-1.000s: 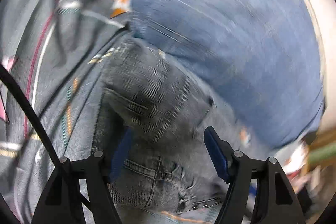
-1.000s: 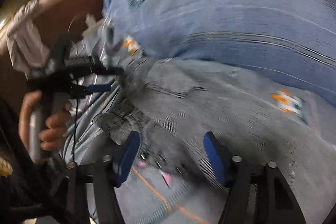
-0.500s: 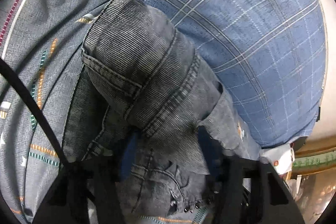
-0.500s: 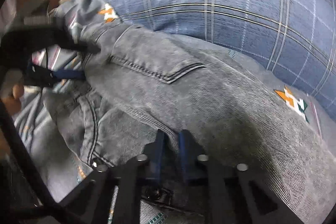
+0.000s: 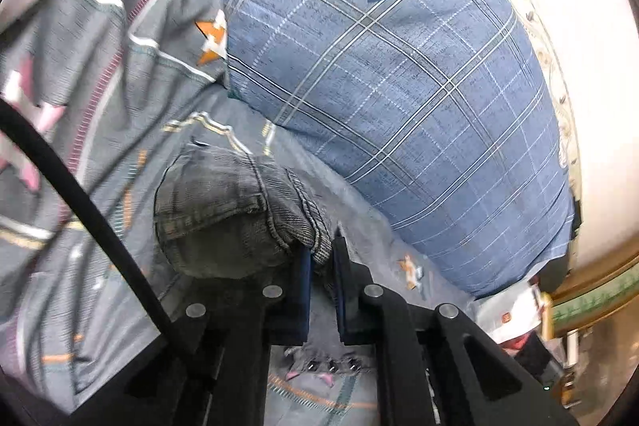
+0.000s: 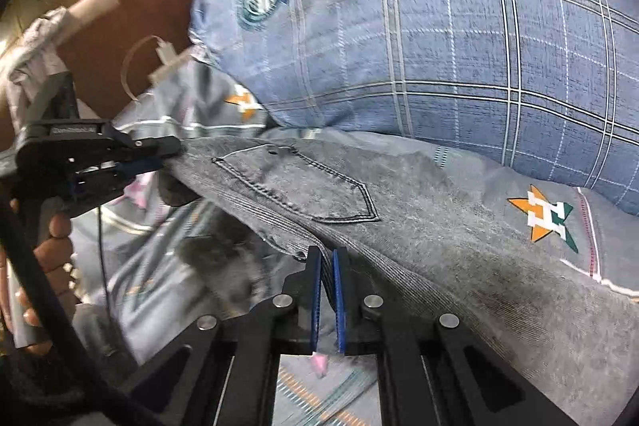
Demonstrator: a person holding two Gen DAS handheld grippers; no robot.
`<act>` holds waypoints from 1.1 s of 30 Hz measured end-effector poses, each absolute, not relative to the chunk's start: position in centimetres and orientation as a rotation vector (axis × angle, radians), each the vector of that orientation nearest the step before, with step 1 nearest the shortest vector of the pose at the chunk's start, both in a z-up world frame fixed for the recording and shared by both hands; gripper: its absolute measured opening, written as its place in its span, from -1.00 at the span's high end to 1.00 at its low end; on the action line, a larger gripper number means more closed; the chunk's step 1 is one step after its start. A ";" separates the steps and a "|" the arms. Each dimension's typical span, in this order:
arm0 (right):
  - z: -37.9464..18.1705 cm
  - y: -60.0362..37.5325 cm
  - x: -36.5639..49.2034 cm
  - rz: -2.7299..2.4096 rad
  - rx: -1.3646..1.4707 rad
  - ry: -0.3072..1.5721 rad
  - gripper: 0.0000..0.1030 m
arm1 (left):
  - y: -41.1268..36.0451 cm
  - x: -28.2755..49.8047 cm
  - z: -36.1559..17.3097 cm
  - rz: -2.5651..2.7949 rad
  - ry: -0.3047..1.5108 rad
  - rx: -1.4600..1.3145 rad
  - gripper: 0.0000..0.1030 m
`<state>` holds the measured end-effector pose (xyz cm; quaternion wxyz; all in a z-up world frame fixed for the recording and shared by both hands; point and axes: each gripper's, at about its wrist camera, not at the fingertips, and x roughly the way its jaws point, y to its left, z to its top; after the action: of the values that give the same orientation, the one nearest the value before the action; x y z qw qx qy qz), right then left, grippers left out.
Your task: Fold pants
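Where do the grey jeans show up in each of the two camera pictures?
Left wrist view: the jeans bunch at lower centre, pinched in the left gripper.
Right wrist view: the jeans stretch across the middle, pinched at bottom centre by the right gripper.
Shared landmark: the blue checked pillow behind them.

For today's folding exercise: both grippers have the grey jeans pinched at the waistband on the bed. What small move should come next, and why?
Probably lift and draw the left gripper and right gripper apart: the jeans sag, bunched, between them, close to the blue pillow.
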<state>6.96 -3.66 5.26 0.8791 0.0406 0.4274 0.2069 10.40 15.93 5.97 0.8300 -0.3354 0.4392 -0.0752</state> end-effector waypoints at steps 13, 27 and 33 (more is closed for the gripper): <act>-0.7 -2.1 6.0 0.426 0.065 1.064 0.88 | 15.3 9.6 -1.7 0.023 1.164 -0.542 0.80; 4.6 -10.6 2.3 0.384 0.327 0.953 -0.58 | 9.9 4.4 2.0 -0.018 0.844 -0.263 -0.49; 7.8 -22.2 -0.1 0.182 0.559 0.876 -0.58 | 2.0 1.3 2.7 -0.253 0.815 -0.079 -0.49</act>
<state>-0.15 -22.23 7.81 0.8642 0.2667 0.4178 0.0867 1.26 2.02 2.74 0.9095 -0.0384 0.3953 -0.1226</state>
